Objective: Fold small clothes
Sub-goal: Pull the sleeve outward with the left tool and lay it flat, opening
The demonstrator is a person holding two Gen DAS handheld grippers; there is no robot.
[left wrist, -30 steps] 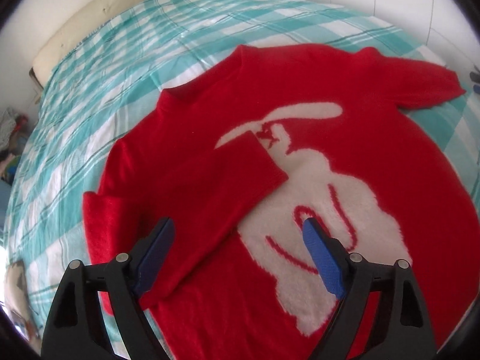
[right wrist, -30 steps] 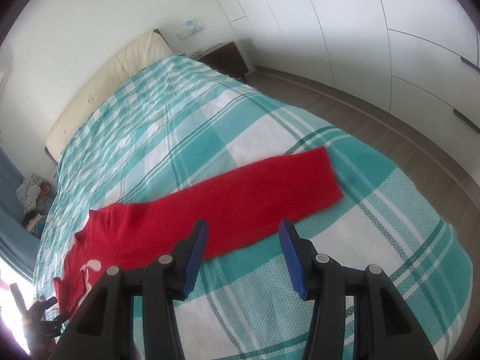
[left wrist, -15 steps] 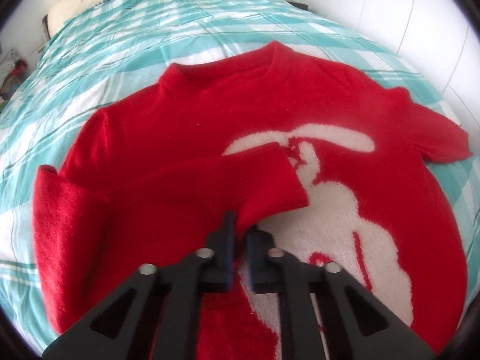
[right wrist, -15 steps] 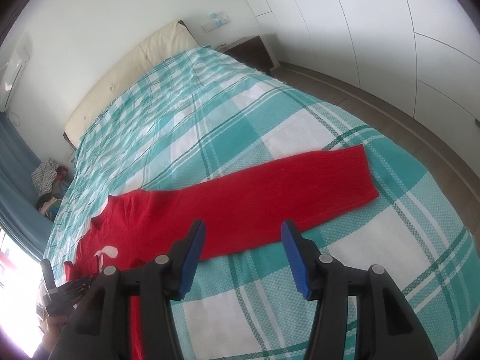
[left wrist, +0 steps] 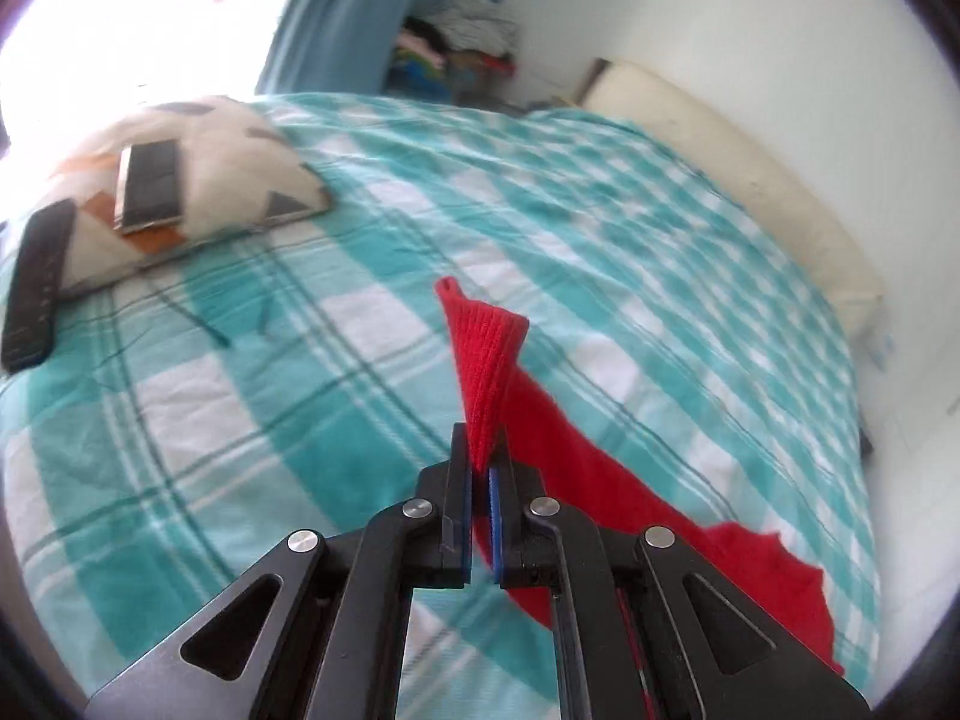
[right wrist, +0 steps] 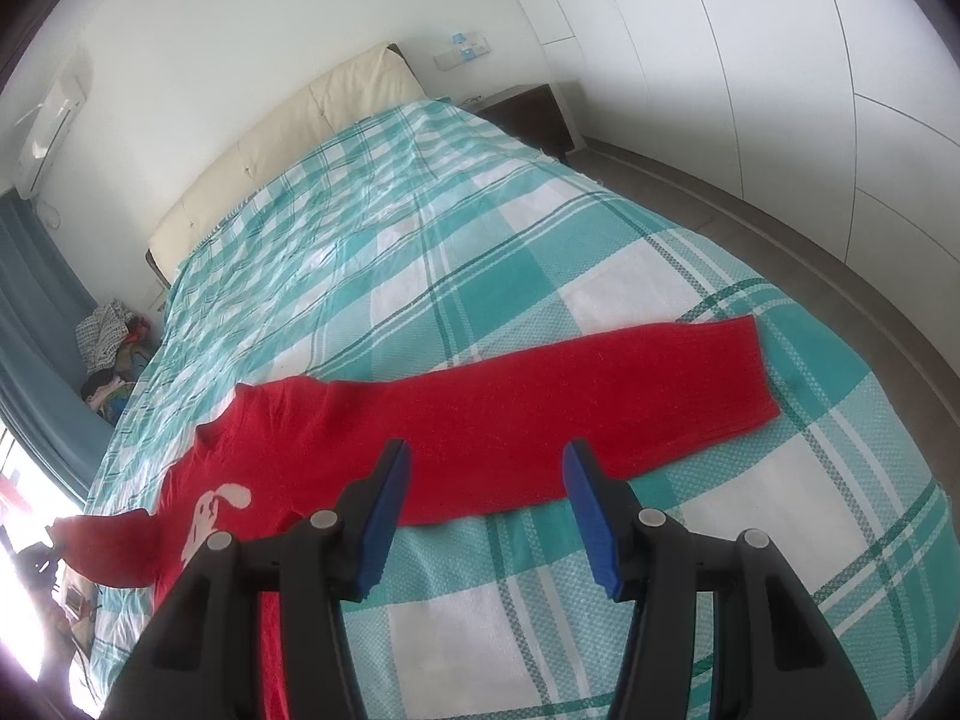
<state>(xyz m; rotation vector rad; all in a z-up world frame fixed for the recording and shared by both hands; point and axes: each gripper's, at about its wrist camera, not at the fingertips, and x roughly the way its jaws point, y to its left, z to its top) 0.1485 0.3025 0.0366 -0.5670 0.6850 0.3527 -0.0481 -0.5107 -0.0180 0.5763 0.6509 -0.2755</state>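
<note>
- Left wrist view showed the left gripper [left wrist: 480, 474] clamped on the sweater's [right wrist: 456, 420] sleeve cuff [left wrist: 486, 360], lifted above the bed [left wrist: 300, 360].
- Right gripper [right wrist: 486, 504] hovered half-open above the other sleeve [right wrist: 630, 396], empty.
- Best practice seemed to be keeping the cuff taut and laying it flat across the chest.

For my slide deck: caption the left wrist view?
Left gripper shut on a red sweater's sleeve cuff, lifted above a teal checked bedspread.

Home bedroom: plaid-covered bed [right wrist: 480, 252], headboard [right wrist: 288, 120], wardrobe doors [right wrist: 780, 60].
</note>
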